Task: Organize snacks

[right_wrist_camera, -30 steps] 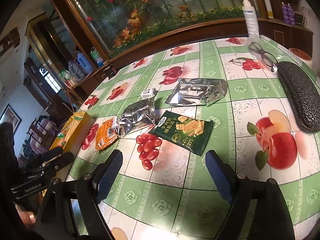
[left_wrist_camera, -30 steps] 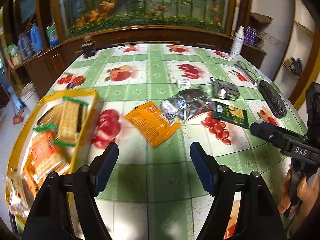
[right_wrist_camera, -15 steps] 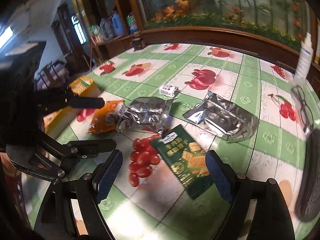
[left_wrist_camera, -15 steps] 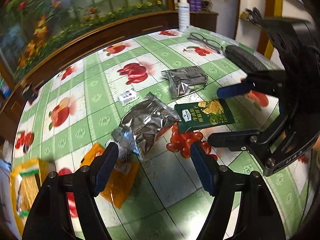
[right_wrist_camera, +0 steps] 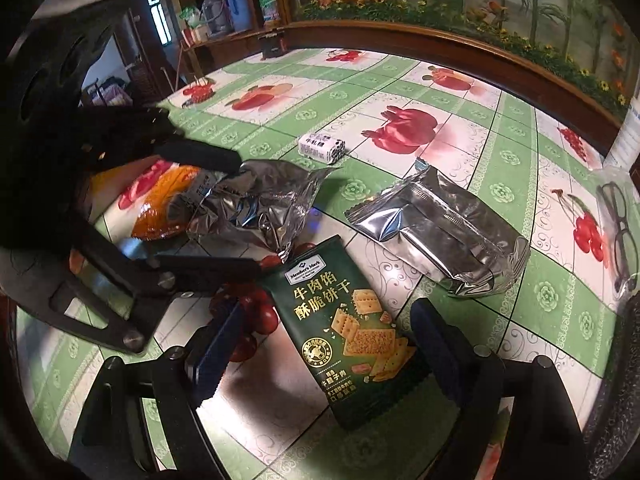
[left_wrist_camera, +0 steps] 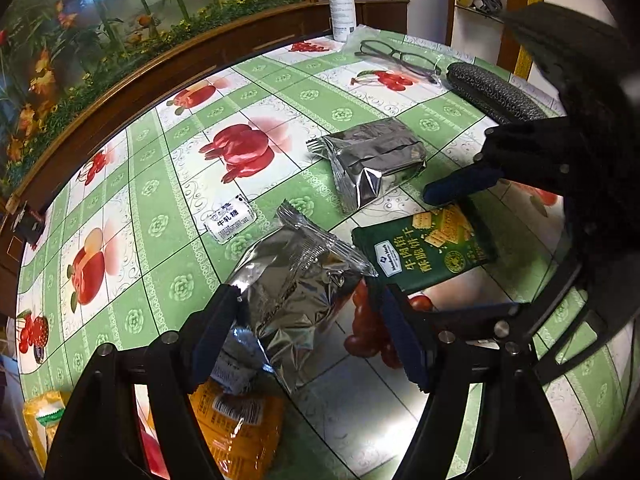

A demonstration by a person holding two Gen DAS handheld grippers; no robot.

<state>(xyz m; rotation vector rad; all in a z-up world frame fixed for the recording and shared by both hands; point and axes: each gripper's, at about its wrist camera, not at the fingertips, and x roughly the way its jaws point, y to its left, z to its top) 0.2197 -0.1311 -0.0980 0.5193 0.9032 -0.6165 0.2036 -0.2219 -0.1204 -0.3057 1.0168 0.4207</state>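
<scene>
Both grippers are poised over the scattered snacks on the green-and-white fruit-print tablecloth [left_wrist_camera: 168,184], so the step in hand looks like the approach to a double pick-up; the left gripper [left_wrist_camera: 306,334] stands wide with the crumpled silver foil snack bag [left_wrist_camera: 300,292] lying between its blue pads, which flank the bag without visibly pressing it; that bag rests partly on the orange plastic snack packet [left_wrist_camera: 240,428] at the near edge; the right gripper [right_wrist_camera: 320,338] is also wide, its jaws closing, and the flat dark-green cracker packet [right_wrist_camera: 344,320] lies between them on the cloth, not yet pinched. A second, boxier silver foil pouch [right_wrist_camera: 436,232] and a small white wrapped candy [right_wrist_camera: 322,148] sit further out, apart from both tools; a pair of black-framed glasses [left_wrist_camera: 394,54] lies near the far edge. The yellow box [left_wrist_camera: 40,424] shows only at the lower left corner of the left view, well apart from the loose snacks. Next, each tool would probably need to settle lower and pinch its packet firmly, since slick foil may slide or buckle; then a lift and a carry toward the yellow box, if that is the destination.
</scene>
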